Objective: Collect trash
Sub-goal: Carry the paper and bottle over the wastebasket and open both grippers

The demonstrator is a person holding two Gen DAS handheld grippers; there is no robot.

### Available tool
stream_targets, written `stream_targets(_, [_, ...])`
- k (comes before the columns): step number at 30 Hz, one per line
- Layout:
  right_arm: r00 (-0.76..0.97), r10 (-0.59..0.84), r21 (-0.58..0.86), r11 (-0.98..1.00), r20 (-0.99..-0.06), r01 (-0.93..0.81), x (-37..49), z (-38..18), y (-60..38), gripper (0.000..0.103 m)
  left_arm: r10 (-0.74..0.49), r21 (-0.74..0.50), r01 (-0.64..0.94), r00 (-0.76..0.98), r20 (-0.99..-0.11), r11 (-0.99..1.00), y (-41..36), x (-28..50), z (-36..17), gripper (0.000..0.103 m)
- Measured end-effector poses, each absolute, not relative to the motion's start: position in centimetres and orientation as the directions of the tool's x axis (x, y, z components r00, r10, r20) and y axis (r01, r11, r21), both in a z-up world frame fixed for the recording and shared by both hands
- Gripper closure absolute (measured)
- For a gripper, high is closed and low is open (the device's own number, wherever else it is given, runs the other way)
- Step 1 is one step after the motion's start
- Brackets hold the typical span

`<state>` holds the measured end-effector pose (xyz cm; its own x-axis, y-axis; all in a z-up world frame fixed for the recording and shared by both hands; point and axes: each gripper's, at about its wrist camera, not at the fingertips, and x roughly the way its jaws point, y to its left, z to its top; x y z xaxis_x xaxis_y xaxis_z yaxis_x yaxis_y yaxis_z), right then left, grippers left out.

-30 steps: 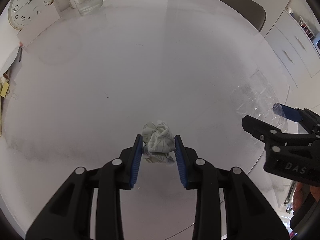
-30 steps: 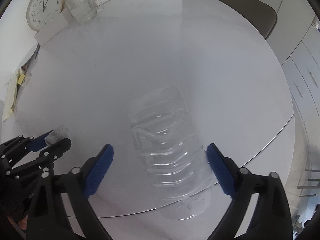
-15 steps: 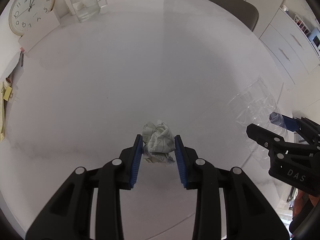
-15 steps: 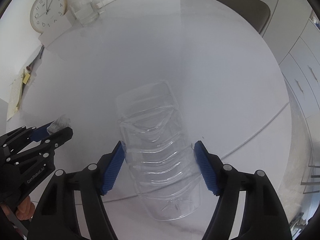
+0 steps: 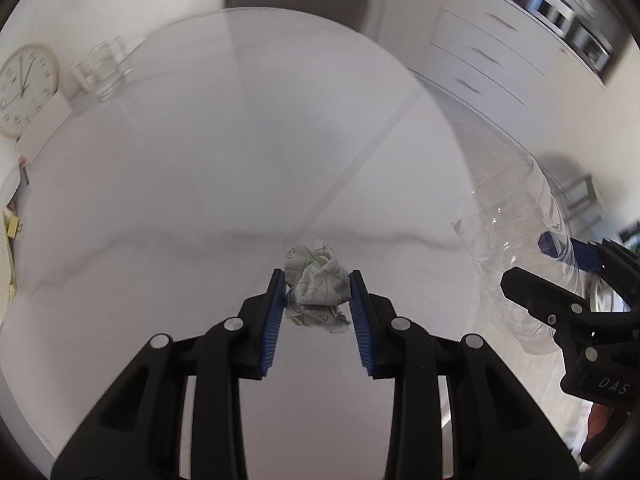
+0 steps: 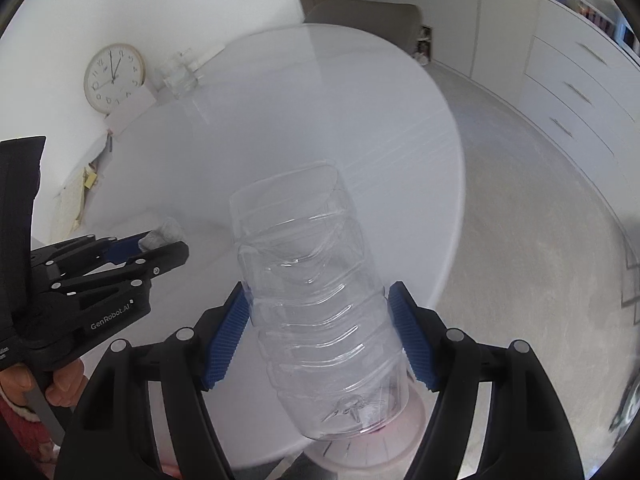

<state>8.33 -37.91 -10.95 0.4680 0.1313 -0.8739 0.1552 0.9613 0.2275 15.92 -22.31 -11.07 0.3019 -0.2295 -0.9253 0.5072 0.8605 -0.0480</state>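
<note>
My left gripper (image 5: 317, 283) is shut on a crumpled ball of printed paper (image 5: 316, 289) and holds it above the round white table (image 5: 208, 152). It also shows at the left of the right wrist view (image 6: 154, 245), with the paper (image 6: 166, 234) between its blue pads. My right gripper (image 6: 320, 300) is shut on a clear, ribbed plastic bottle (image 6: 316, 292) and holds it lifted off the table, tilted up. The bottle (image 5: 516, 220) and right gripper (image 5: 560, 264) appear at the right of the left wrist view.
A round wall clock (image 6: 114, 78) leans at the table's far left, beside a clear glass container (image 6: 178, 76). Papers and yellow notes (image 6: 80, 192) lie along the left edge. A grey chair (image 6: 364, 16) stands behind the table. White drawers (image 6: 576, 84) line the right wall.
Both grippers have lifted up and back from the table with their loads. The right gripper closed from wide open onto the bottle and raised it. The left kept its hold on the paper.
</note>
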Motion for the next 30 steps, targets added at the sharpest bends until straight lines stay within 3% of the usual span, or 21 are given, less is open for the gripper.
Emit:
stream_targets(7, [0.493,0.111,0.275,0.921,-0.863,0.275,-3.7,-11.1,-41.2,0.032,-0.291,-0.06,0.64,0.261,-0.92,0.766,-26.1,5.8,-9.8,0.071])
stream_targets(14, [0.474,0.116,0.304,0.889,-0.873,0.342,-10.4,-13.0,-42.2,0.032,-0.291,-0.072,0.708,0.193,-0.937,0.703,-28.2,-0.3,-11.3,0.071])
stream_targets(30, [0.47,0.133,0.308,0.897,-0.873,0.318,-13.4,-13.4,-42.5,0.031,-0.238,-0.037,0.705,0.189,-0.953,0.708,-29.0,-3.4,-13.8,0.071])
